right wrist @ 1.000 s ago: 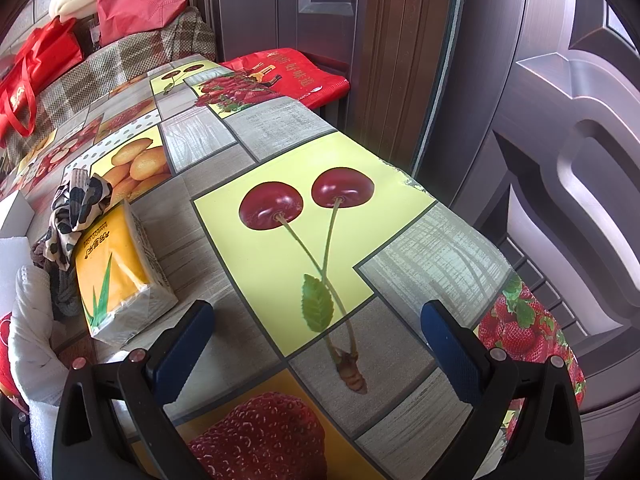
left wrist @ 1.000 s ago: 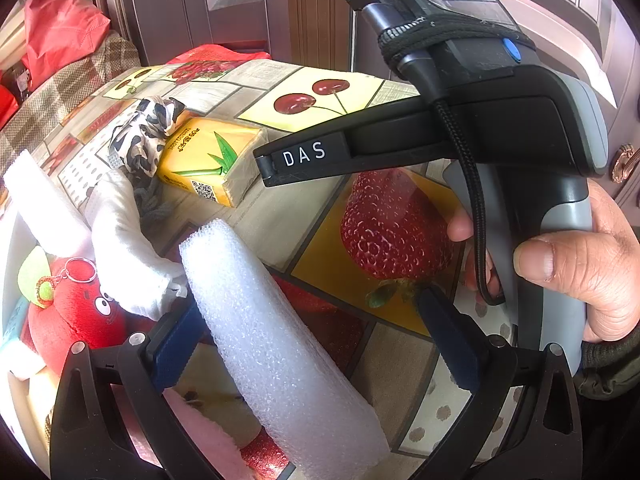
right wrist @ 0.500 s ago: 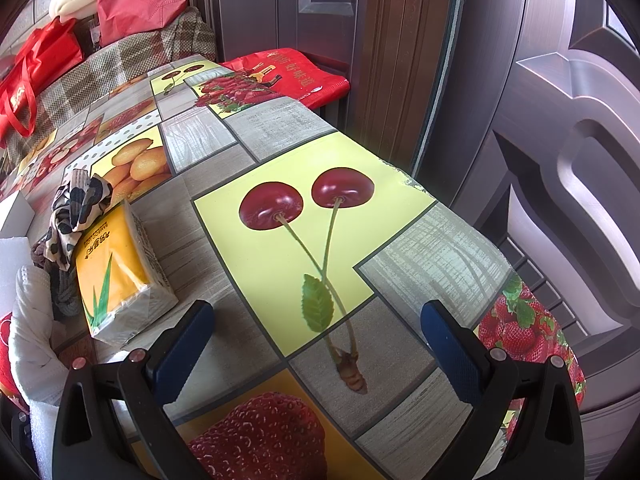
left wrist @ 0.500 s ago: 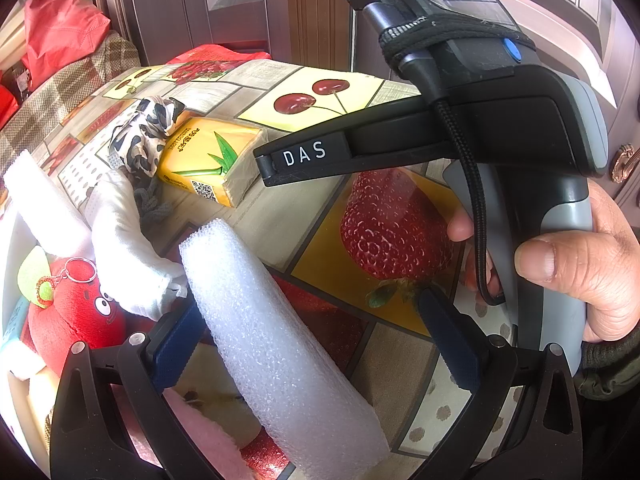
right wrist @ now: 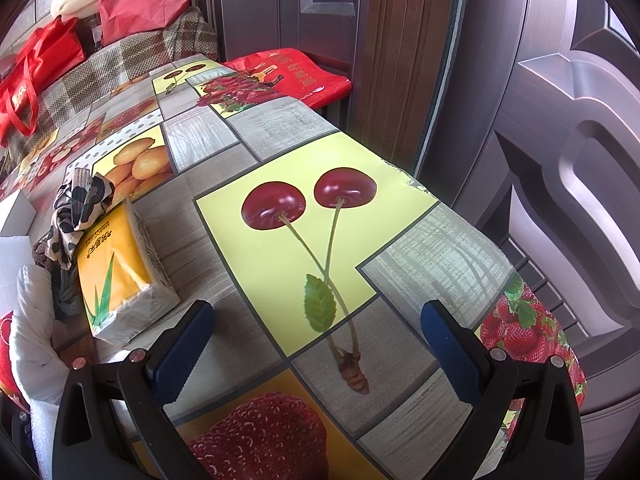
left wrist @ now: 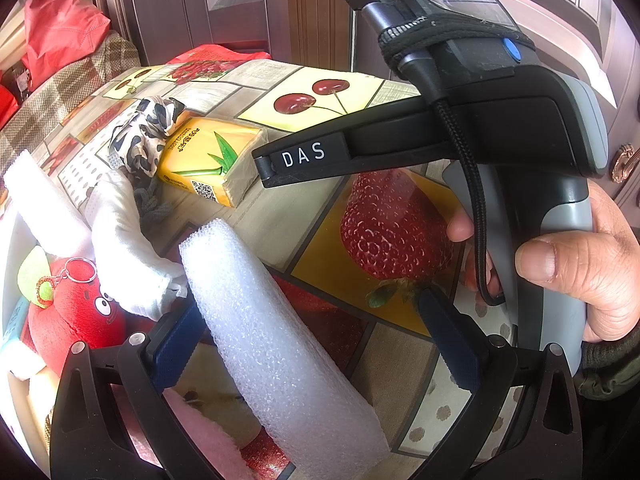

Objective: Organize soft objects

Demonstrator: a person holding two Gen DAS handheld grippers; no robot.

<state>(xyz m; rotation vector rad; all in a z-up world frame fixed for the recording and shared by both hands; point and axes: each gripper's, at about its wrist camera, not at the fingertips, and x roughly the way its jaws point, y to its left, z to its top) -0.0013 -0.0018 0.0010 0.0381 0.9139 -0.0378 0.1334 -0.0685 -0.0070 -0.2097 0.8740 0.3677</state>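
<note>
Left gripper point(left wrist: 312, 340) and right gripper point(right wrist: 316, 348), jaws wide apart; right hand point(left wrist: 580, 272) around its handle.

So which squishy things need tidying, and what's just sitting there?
To tidy: white foam roll, red plush toy, white cloth, spotted fabric bundle, yellow tissue pack.
Just there: red bags, dark door.

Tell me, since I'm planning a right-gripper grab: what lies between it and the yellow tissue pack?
Only bare tablecloth separates the open right gripper from the tissue pack, in the right wrist view.
</note>
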